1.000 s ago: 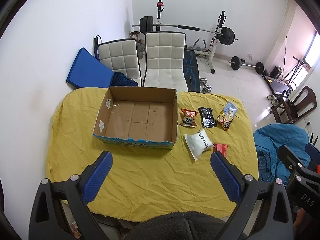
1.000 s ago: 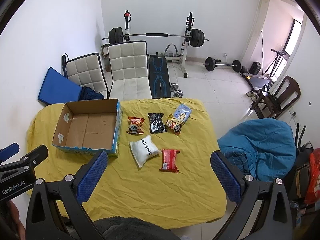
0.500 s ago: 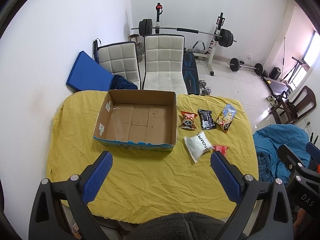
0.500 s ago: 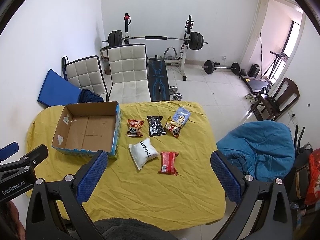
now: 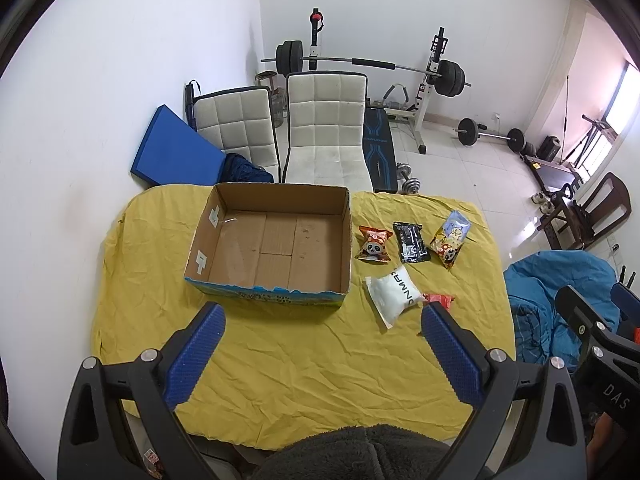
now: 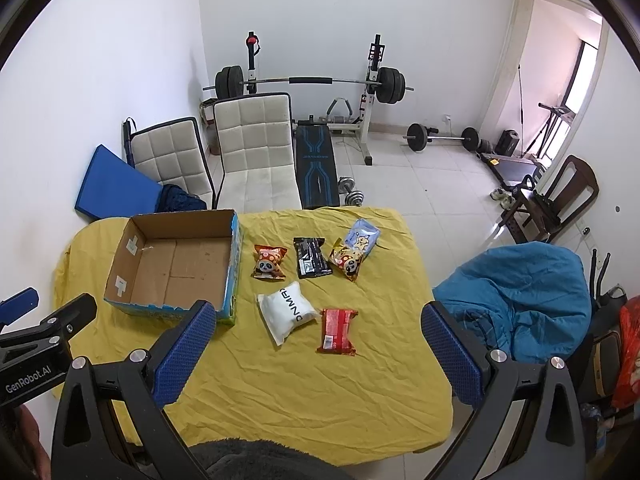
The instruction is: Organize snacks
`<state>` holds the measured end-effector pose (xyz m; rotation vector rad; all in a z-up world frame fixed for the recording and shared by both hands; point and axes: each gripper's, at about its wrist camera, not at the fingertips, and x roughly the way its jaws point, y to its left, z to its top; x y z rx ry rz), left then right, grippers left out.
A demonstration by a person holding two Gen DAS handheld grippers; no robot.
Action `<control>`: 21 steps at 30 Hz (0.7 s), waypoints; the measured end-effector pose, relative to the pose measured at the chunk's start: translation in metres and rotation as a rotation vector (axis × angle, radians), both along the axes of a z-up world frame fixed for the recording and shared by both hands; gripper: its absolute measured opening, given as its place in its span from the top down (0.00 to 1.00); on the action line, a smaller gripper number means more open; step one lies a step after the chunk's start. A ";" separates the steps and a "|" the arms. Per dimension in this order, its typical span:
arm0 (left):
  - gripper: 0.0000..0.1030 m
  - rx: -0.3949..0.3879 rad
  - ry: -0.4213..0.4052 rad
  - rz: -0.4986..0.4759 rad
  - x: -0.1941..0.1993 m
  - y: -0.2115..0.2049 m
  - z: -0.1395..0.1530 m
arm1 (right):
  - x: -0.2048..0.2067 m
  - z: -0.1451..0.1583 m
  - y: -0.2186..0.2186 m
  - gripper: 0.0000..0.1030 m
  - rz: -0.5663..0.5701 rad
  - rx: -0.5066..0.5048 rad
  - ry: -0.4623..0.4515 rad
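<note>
An open, empty cardboard box (image 5: 276, 240) (image 6: 176, 268) sits on the left of the yellow-covered table (image 5: 304, 360) (image 6: 304, 380). To its right lie several snack packs: an orange panda pack (image 5: 374, 243) (image 6: 269, 262), a black pack (image 5: 410, 242) (image 6: 312, 257), a panda pack with a pale blue one (image 5: 450, 238) (image 6: 354, 250), a white pack (image 5: 394, 294) (image 6: 287, 311) and a red pack (image 6: 337, 330) (image 5: 440, 301). My left gripper (image 5: 322, 354) hovers open high over the table's near side. My right gripper (image 6: 316, 354) is also open, above the red pack, holding nothing.
Two white padded chairs (image 5: 326, 136) and a blue mat (image 5: 172, 152) stand behind the table. A weight bench with a barbell (image 6: 316, 80) is further back. A blue beanbag (image 6: 516, 292) sits right of the table. A dark fleece sleeve (image 5: 352, 454) shows at the bottom.
Both grippers have drifted slightly; the table and snacks sit a little lower and nearer in both views. Nothing was taken hold of or let go.
</note>
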<state>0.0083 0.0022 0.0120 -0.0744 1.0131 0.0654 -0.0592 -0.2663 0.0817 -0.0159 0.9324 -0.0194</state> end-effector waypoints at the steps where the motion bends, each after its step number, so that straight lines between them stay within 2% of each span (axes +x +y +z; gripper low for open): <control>1: 0.02 0.001 -0.001 0.000 0.000 0.000 0.000 | 0.000 0.000 -0.001 0.00 0.000 0.001 -0.002; 21: 0.02 -0.005 -0.001 0.004 0.005 0.000 0.004 | 0.001 -0.004 -0.004 0.00 -0.003 0.011 -0.004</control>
